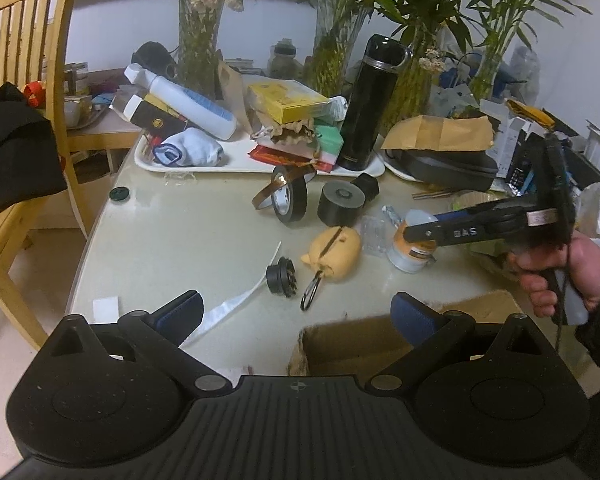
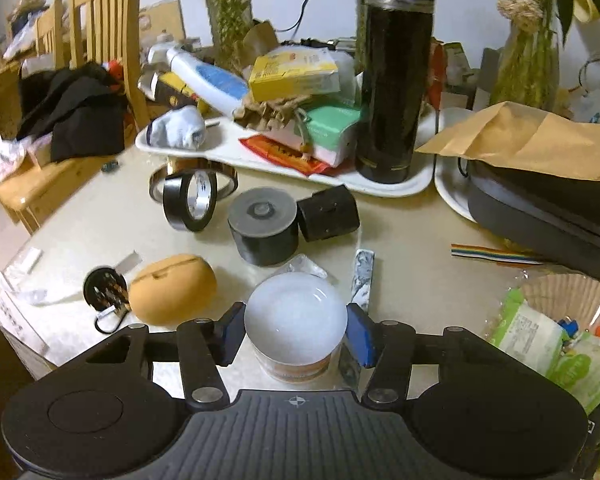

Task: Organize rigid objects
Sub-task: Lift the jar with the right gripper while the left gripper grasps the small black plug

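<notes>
A small jar with a white lid [image 2: 296,316] and an orange label stands on the table between the fingers of my right gripper [image 2: 296,330]. Both blue pads touch the lid's sides, so the gripper is shut on the jar. The left wrist view shows that same gripper [image 1: 416,236] reaching in from the right over the jar [image 1: 410,252], held by a hand [image 1: 560,276]. My left gripper [image 1: 298,304] hangs open and empty above the table's near edge, with its right finger over an open cardboard box [image 1: 360,340]. A yellow pouch [image 1: 334,252] with a carabiner lies just left of the jar.
Around the jar lie a black tape roll [image 2: 190,200], a grey-topped cylinder [image 2: 264,224], a small black cylinder [image 2: 328,212] and a black round plug [image 2: 104,286]. Behind stand a cluttered white tray [image 1: 240,160], a black flask [image 1: 370,104], vases and a wooden chair [image 1: 24,80].
</notes>
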Available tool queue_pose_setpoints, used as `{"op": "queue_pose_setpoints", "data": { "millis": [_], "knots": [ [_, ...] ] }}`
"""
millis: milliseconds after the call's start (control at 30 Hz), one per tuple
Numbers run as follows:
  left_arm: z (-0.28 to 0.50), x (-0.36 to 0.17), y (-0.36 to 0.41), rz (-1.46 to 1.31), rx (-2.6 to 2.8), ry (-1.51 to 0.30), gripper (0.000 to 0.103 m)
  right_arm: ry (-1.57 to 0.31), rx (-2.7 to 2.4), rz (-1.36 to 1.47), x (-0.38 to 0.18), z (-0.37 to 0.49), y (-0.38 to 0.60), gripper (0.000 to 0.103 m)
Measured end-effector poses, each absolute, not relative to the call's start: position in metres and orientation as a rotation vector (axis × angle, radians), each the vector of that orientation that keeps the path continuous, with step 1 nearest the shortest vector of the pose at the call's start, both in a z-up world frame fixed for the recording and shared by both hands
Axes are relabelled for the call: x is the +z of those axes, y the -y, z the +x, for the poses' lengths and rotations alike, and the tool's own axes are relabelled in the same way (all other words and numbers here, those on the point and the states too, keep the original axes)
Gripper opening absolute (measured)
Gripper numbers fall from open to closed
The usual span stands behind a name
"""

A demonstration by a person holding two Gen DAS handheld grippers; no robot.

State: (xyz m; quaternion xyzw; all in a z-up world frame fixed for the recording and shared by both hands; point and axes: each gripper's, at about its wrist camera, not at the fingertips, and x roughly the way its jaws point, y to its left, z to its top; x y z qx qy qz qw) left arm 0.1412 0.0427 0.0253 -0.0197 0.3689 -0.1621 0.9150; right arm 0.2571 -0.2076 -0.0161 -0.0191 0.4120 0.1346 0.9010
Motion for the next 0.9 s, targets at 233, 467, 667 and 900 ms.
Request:
{"op": "queue_pose_setpoints", "data": {
  "millis": [233,467,667,900],
  "knots": [
    [0.168,0.024,-0.044,-0.052,-0.335,-0.772,0.089,-0.799,0.277,-0.028,0.010,0.243,0.213,0.056],
    [0.200,0.010,-0.046,-0.122,-0.370,-0.811,0.078,-0.770,0.283,-0.020,0.024,0.225,0.221,0.056],
    [0.227,-0.009,-0.038,-0.138,-0.407,-0.883,0.063,-0.750,0.293,-0.021,0.034,0.211,0.227,0.056],
    [0.247,-0.031,-0.041,-0.171,-0.415,-0.956,0.048,-0.718,0.293,-0.015,0.047,0.195,0.233,0.056]
  ]
}}
